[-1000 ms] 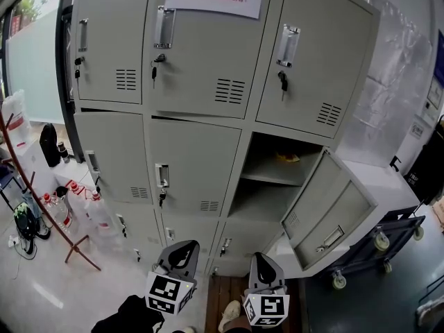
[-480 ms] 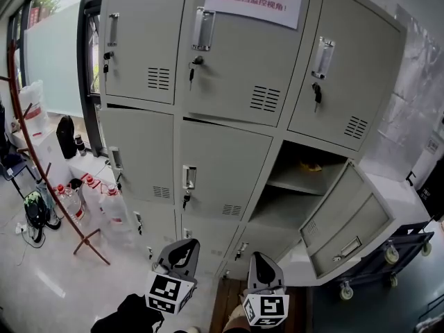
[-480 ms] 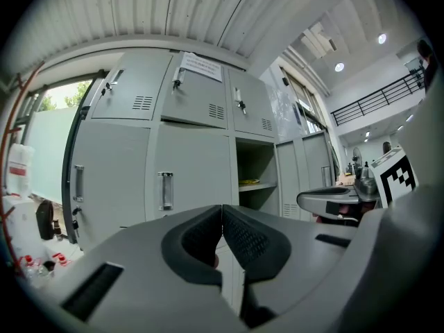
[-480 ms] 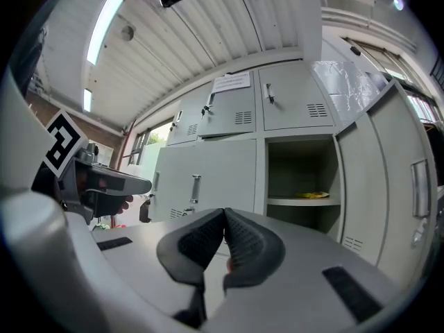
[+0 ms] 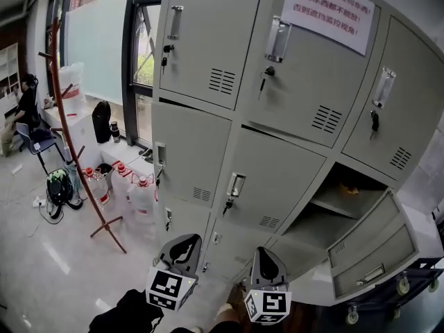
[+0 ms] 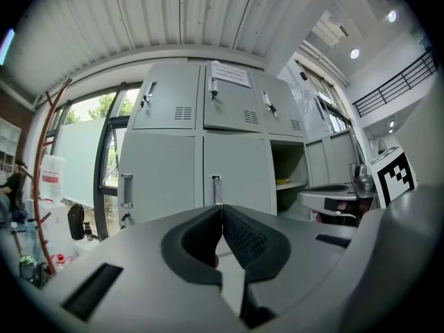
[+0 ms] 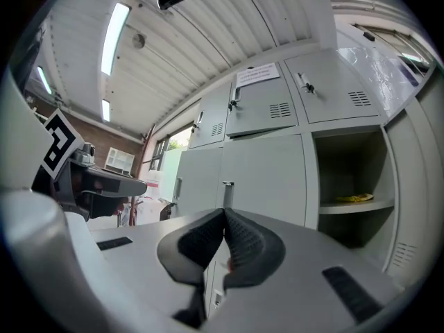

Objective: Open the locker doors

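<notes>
Left gripper (image 5: pixel 182 250) and right gripper (image 5: pixel 267 261): jaws closed, empty, short of the lockers. Risk: closed jaws may skid off the middle-row door handle (image 5: pixel 236 184) rather than catch it.

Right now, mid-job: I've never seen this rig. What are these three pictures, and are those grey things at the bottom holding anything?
No robot: a person carries a two-jaw gripper in each hand. The head view looks down from the person's head at grey lockers; the left gripper and right gripper are the grey shapes at the bottom. The other two pictures come from a camera riding on each gripper, looking along its jaws. Both pairs of jaws are shut and empty, short of the lockers. One locker door at the right hangs open, something yellow on its shelf; the others in view look closed. A coat stand and water bottles stand at left.
</notes>
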